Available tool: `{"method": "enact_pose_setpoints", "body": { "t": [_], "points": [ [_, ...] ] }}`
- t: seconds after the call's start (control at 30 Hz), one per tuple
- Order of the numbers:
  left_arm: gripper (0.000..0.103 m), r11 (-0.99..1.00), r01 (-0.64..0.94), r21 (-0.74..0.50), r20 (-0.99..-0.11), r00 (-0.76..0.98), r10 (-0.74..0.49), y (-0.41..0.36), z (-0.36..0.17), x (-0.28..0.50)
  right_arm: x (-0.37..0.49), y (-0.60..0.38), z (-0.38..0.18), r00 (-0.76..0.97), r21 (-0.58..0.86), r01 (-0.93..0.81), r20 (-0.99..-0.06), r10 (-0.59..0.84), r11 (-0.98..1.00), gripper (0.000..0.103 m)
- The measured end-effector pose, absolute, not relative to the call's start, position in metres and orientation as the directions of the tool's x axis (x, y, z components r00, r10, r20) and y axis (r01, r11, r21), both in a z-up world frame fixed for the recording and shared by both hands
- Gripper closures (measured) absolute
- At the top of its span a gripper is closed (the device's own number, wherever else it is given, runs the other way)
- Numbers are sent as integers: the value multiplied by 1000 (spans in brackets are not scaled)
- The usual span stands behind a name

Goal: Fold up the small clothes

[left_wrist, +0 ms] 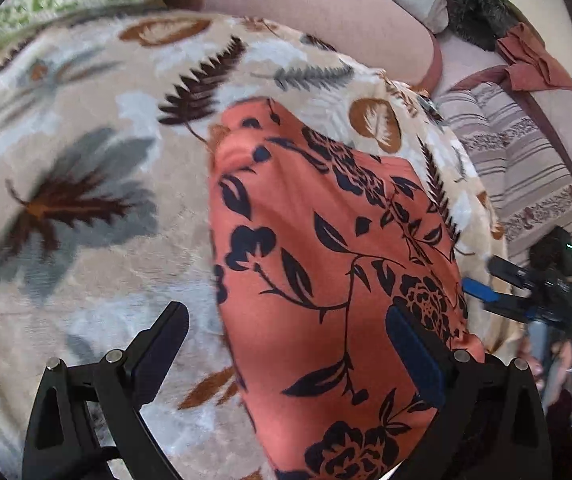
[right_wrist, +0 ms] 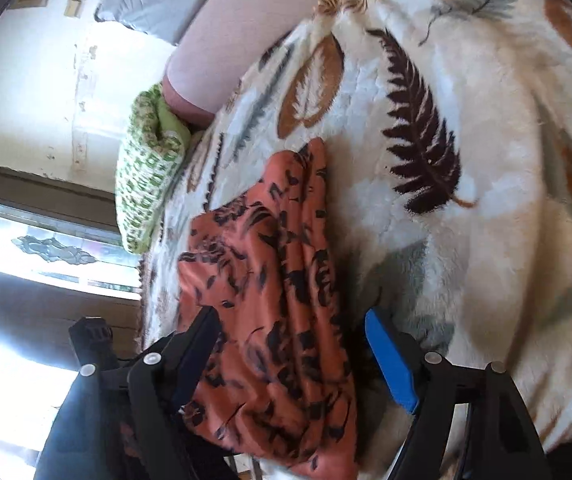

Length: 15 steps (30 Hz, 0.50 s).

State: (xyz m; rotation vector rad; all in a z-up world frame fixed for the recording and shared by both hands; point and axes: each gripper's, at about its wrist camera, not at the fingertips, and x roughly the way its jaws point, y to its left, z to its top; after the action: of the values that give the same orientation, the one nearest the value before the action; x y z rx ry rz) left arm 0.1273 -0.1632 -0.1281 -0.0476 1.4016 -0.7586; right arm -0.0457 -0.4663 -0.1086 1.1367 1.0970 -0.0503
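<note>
Fold step: orange floral garment [left_wrist: 325, 264] lies on leaf-print blanket [left_wrist: 86, 160]. Left gripper [left_wrist: 286, 344] and right gripper [right_wrist: 289, 344] fingers spread wide, gripping nothing. Next: grasp the six-o'clock hem.

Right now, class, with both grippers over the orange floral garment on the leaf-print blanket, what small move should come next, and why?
Probably bring the right gripper down and close it on the orange floral garment. Its jaws stand wide with the bunched cloth between them, not pinched. The left gripper also stands open over a smoother stretch of the garment on the leaf-print blanket, so nothing is held yet.
</note>
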Motion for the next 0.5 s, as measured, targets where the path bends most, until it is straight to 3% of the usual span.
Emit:
{"method": "enact_pose_setpoints", "body": {
  "t": [0.13, 0.23, 0.33, 0.4, 0.43, 0.47, 0.5],
  "points": [
    [5, 744, 453, -491, -850, -61, -524, -168, -139, 128, -30, -461, -140, 486, 714, 538, -697, 528, 447, 24],
    [5, 700, 441, -562, -813, -139, -565, -176, -146, 127, -21, -453, -143, 497, 727, 510, -686, 532, 460, 16],
    [5, 678, 458, -575, -802, -149, -579, -184, -149, 125, -10, -433, -142, 504, 787, 463, -613, 609, 409, 16],
    [8, 672, 439, -596, -786, -151, -599, -185, -151, 126, -1, -411, -136, 457, 731, 441, -682, 570, 521, 17],
    [13, 670, 433, -603, -781, -149, -606, -184, -150, 127, 1, -406, -135, 446, 713, 433, -701, 556, 551, 23],
    [16, 671, 433, -602, -780, -143, -609, -184, -150, 127, 3, -403, -135, 430, 686, 448, -727, 535, 573, 37],
    [25, 676, 437, -593, -786, -132, -604, -184, -148, 128, 3, -403, -136, 413, 660, 473, -751, 515, 584, 44]
  ]
}}
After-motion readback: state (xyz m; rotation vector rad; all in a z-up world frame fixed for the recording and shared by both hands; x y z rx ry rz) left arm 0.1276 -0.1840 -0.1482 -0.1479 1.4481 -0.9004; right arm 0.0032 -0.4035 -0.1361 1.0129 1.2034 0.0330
